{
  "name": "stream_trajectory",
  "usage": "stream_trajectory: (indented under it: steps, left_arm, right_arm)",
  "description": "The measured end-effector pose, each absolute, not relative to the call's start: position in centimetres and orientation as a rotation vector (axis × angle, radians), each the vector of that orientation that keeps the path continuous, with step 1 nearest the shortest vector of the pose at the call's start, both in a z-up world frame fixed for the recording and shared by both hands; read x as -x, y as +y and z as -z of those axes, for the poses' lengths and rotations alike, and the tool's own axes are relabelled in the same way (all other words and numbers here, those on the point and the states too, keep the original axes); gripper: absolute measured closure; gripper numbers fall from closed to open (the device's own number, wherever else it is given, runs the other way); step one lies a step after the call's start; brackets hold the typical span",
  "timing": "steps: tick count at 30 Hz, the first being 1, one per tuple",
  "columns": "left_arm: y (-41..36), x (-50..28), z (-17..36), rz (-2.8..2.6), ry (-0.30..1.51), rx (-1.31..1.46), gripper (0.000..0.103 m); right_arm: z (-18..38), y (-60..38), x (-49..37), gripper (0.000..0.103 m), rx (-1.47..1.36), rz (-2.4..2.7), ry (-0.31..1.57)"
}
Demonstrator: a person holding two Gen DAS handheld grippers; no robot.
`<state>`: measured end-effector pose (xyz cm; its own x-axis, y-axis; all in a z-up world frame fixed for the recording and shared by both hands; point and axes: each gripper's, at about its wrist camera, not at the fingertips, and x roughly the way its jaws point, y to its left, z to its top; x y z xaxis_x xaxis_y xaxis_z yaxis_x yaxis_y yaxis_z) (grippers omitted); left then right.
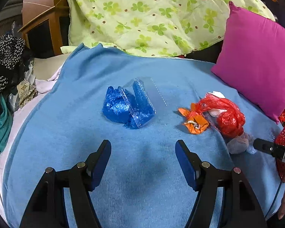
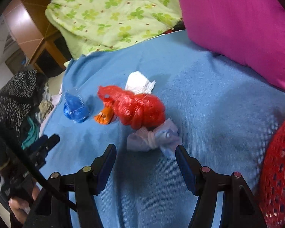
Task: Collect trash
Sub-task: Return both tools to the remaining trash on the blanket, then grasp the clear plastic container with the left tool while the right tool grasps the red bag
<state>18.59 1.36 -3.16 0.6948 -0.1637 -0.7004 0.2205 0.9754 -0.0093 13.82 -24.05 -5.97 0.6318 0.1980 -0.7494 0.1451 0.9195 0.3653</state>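
Observation:
Trash lies on a blue blanket [image 1: 146, 171]. A clear plastic clamshell box stuffed with blue plastic [image 1: 128, 107] sits ahead of my left gripper [image 1: 143, 146], which is open and empty a short way before it. To the right lie an orange wrapper [image 1: 194, 121], a knotted red plastic bag [image 1: 226, 114] and a pale knotted bag [image 1: 238, 143]. In the right wrist view my right gripper [image 2: 146, 151] is open, its fingertips just short of the pale knotted bag [image 2: 152, 138]. Behind it are the red bag [image 2: 136, 108], the orange wrapper [image 2: 104, 116], a white tissue [image 2: 139, 82] and the blue box [image 2: 75, 107].
A magenta pillow [image 1: 256, 60] lies at the right and a green clover quilt [image 1: 152, 15] at the back. A red mesh basket [image 2: 279, 171] stands by my right gripper. Clothes [image 1: 7, 70] are piled at the left edge, with a wooden cabinet [image 1: 41, 19] behind.

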Motion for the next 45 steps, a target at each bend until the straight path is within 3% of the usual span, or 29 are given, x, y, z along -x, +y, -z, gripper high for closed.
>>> stream_trajectory:
  steps: [12, 19, 27, 43, 45]
  left_arm:
    - [8.2, -23.8, 3.0, 0.075, 0.789, 0.14, 0.032]
    - [5.5, -25.6, 3.1, 0.163, 0.77, 0.072, 0.03]
    - [7.1, -26.8, 3.9, 0.145, 0.82, 0.184, 0.028]
    - [0.2, -26.8, 5.6, 0.247, 0.872, 0.145, 0.028]
    - [1.9, -27.3, 6.5, 0.216, 0.932, 0.231, 0.047]
  right_arm:
    - [5.9, -24.3, -18.4, 0.034, -0.409, -0.042, 0.839]
    - [6.8, -23.5, -21.0, 0.034, -0.396, -0.057, 0.849]
    - [6.9, -24.5, -21.9, 0.034, -0.437, -0.061, 0.829]
    - [7.0, -25.0, -22.4, 0.032, -0.488, -0.094, 0.805]
    - [7.0, -25.1, -22.2, 0.032, -0.487, -0.097, 0.795]
